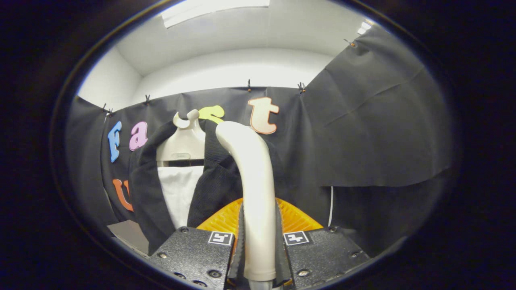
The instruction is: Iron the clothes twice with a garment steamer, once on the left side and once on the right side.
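Observation:
My gripper (259,249) is shut on the cream handle of the garment steamer (252,177), which rises upright between the two fingers and curves left at its top. Just beyond the fingers, a dark jacket (209,181) hangs open on a white hanger (183,143), with a white shirt (177,193) showing inside it. The steamer's head is held against the jacket's right side, close to the collar. An orange ribbed surface (296,219) shows right behind the handle, between the fingers and the jacket.
Black cloth (375,133) lines the booth behind the garment and on the right, pinned up with small clips. White walls and a ceiling light (213,10) lie above. A pale surface (129,235) shows low at the left.

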The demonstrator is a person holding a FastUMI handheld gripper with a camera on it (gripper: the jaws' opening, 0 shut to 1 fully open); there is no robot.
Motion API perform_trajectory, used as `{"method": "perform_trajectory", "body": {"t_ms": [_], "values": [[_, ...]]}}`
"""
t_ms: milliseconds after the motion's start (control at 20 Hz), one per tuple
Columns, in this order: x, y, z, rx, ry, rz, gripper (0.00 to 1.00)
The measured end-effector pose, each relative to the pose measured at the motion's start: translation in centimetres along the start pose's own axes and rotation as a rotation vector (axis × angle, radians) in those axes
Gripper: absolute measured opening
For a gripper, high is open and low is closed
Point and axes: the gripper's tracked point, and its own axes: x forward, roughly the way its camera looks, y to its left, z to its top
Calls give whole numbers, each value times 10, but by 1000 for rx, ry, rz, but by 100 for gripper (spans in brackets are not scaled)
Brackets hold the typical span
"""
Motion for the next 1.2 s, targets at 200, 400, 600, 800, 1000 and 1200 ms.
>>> {"method": "perform_trajectory", "body": {"t_ms": [200,400,600,800,1000,1200], "values": [[3,2,-7,-52,-9,12,33],[-12,7,-23,-106,14,10,33],[-32,11,-42,-60,44,14,32],[-48,7,-59,-91,73,-2,33],[-66,2,-76,-67,78,-26,33],[-80,3,-95,-84,110,-19,33]]}}
